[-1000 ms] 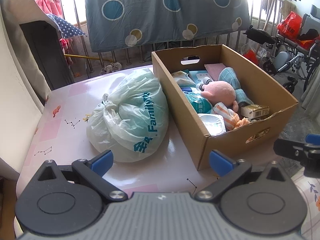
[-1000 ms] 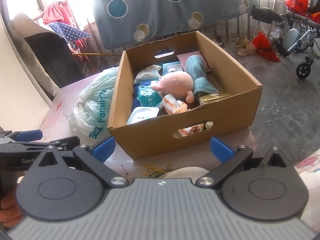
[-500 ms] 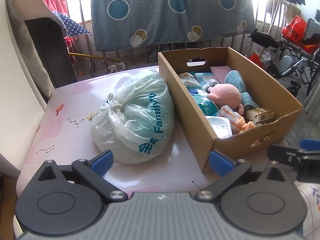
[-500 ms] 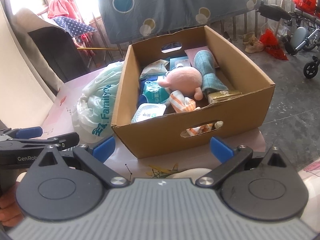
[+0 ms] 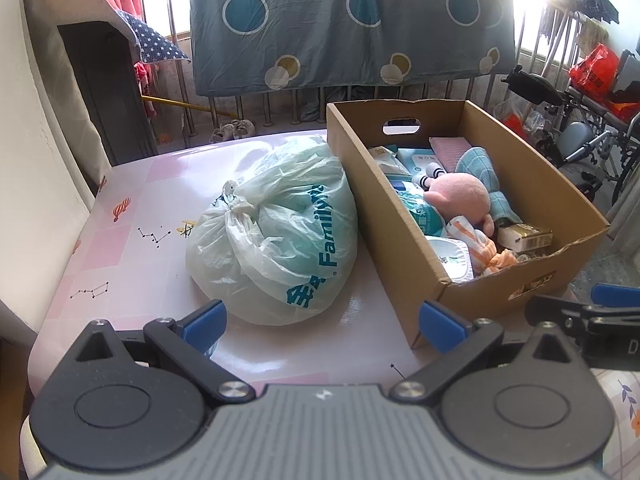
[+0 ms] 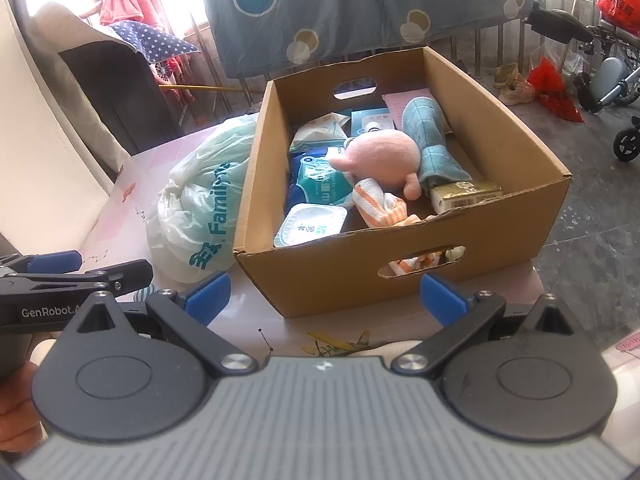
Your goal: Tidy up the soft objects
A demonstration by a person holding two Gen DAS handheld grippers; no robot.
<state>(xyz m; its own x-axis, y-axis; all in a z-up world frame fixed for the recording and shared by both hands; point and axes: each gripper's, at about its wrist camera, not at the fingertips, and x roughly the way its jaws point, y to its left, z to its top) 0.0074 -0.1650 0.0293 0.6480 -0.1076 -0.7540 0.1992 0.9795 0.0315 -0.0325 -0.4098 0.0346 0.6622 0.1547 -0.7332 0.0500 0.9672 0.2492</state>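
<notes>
A: Two grippers, both empty. The left gripper (image 5: 320,322) has its blue-tipped fingers (image 5: 202,322) spread wide above the near edge of the pink counter (image 5: 132,216), gripping nothing.

B: And the other one?

A: The right gripper (image 6: 324,294) is the same, fingers (image 6: 440,296) parted and bare, hovering just short of the cardboard box (image 6: 400,280). In its view the left gripper shows side-on at nine o'clock, with part of a hand (image 6: 16,408) at the lower left edge.

B: Where are the soft things?

A: Mostly inside the box, at one to two o'clock from the left gripper. A pink plush toy (image 5: 460,196) lies in the middle of it, touching a teal checked cloth (image 5: 486,176) on its far right side. An orange-striped cloth (image 6: 378,206) is bunched toward the near wall, and a bit of it shows through the handle slot.

B: Anything else in there?

A: Wet-wipe packs (image 6: 320,184) along the left side, a white sealed tub (image 6: 310,230) at the near left corner, a small gold carton (image 6: 466,196) at the near right, and a pink flat piece (image 5: 450,148) at the back.

B: Outside the box?

A: A knotted white plastic bag (image 5: 276,240) with teal lettering sits on the counter at twelve o'clock from the left gripper, pressed against the box's left wall.
</notes>
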